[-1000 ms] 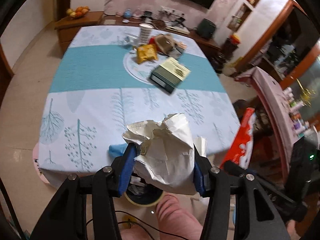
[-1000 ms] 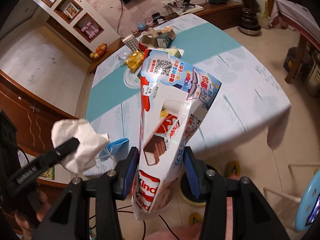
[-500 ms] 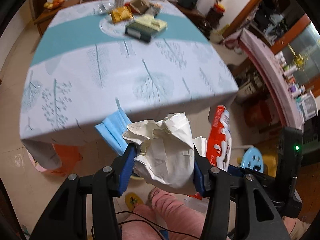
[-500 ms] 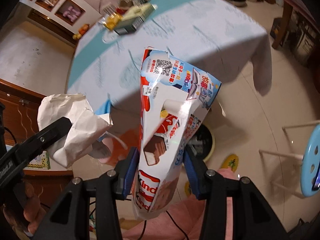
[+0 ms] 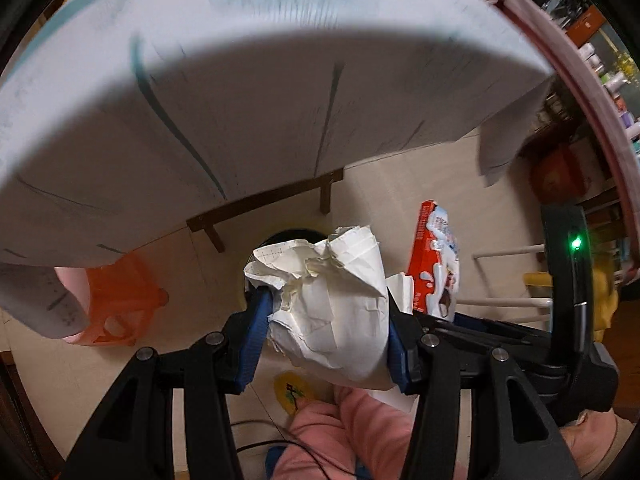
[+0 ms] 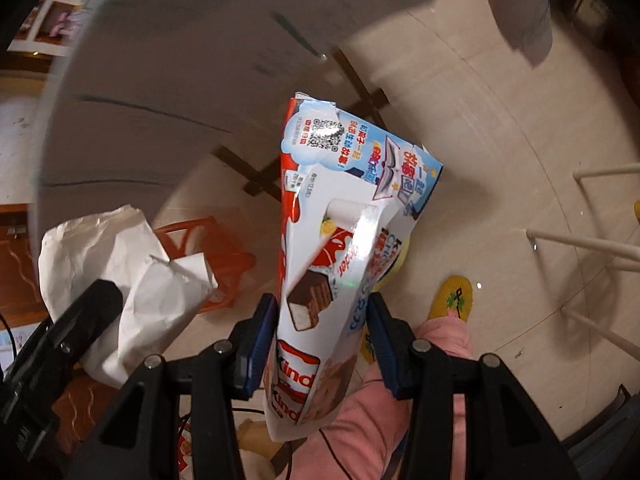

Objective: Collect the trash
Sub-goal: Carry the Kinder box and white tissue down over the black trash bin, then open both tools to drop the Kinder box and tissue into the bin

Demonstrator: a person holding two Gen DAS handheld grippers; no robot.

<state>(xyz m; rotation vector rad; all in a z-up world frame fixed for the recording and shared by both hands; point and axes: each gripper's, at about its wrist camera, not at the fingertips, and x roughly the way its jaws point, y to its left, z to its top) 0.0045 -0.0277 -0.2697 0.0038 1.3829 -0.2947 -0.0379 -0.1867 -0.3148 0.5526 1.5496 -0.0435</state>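
Crumpled white paper (image 5: 332, 304) in left jaws, glossy Kinder wrapper (image 6: 336, 264) in right jaws.

1. The left wrist camera sits just behind the left gripper (image 5: 326, 344), looking forward along its fingers and tipped down at the floor, with the crumpled paper (image 5: 336, 312) close against the lens.
2. Above that, the hanging tablecloth (image 5: 240, 100) fills the upper frame, so this view looks in under the table edge from low and near.
3. The right wrist camera rides behind the right gripper (image 6: 322, 344), also aimed downward, with the snack wrapper (image 6: 340, 240) filling its centre.
4. Each view catches the other's load: the wrapper (image 5: 436, 264) at right, the paper (image 6: 120, 280) at left.
5. Both share the tablecloth (image 6: 180, 80), the orange stool (image 5: 120, 304) (image 6: 216, 252) and the tiled floor (image 5: 400, 184) (image 6: 480, 120).
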